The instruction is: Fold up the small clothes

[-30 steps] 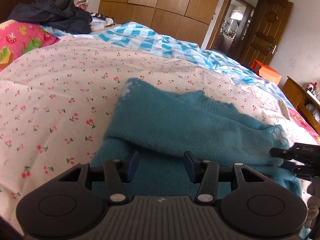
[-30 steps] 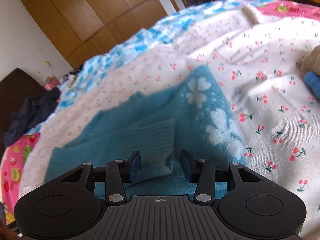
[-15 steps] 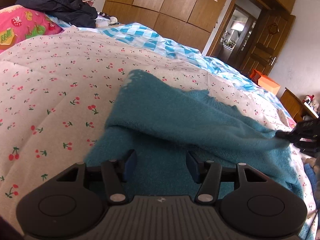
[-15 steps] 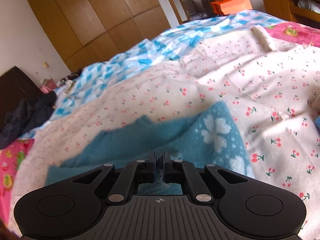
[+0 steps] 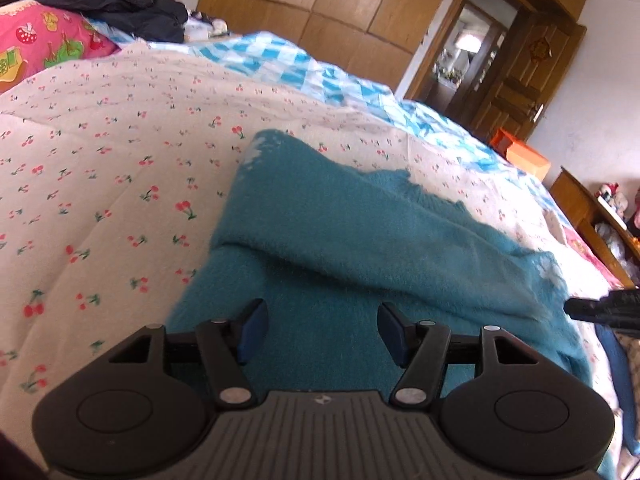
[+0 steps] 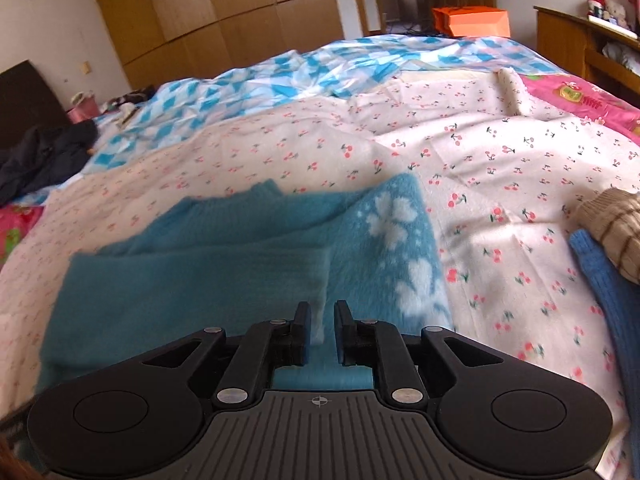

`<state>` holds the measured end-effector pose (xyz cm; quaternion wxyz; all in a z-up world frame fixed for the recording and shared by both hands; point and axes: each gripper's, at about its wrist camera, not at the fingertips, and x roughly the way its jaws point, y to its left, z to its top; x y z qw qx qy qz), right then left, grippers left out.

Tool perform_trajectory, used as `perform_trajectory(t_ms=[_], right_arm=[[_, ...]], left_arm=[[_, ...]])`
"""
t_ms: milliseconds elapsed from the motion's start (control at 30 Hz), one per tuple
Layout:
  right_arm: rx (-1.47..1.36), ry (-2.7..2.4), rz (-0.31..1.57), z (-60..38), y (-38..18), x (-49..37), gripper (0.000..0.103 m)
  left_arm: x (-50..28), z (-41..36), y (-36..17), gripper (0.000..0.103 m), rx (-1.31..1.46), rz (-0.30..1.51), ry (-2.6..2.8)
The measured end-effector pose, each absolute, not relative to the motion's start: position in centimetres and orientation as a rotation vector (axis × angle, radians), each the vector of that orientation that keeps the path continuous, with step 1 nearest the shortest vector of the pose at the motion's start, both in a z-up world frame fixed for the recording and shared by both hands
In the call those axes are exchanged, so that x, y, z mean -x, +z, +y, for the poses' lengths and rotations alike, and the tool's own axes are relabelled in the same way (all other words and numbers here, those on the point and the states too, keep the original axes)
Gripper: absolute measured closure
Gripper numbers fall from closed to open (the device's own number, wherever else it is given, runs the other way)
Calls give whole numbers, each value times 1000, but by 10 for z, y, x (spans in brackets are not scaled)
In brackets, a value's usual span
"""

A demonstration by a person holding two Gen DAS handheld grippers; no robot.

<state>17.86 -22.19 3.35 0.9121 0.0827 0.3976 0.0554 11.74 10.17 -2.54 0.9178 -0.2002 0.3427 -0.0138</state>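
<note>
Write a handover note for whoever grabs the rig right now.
Left gripper: open, fingers just been widening, nothing between them, over the near part of the teal sweater.
Right gripper: fingers a narrow gap apart, just been opening; the sleeve cuff lies between them and doesn't look pinched.
Sweater lies on the cherry-print quilt; blue knit and beige striped knit wait to the right.
Done: one sleeve laid across the body.
Left: probably clear the right gripper, then finish the remaining folds and the other two pieces.
</note>
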Motion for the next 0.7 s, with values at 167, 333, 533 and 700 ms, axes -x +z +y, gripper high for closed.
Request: perform_trajectory(t_ms=[167, 333, 533, 700], right_arm=[[-212, 207, 915, -241, 29, -107, 84], [-214, 229, 1011, -263, 24, -45, 78], [-182, 225, 1108, -273, 18, -7, 71], [-148, 241, 1114, -270, 25, 8, 64]], left_arm=[[-71, 122, 2, 39, 410, 796, -14], [-25, 134, 18, 39, 329, 883, 4], [5, 122, 17, 39, 179, 999, 12], [17, 115, 11, 39, 173, 1114, -37]])
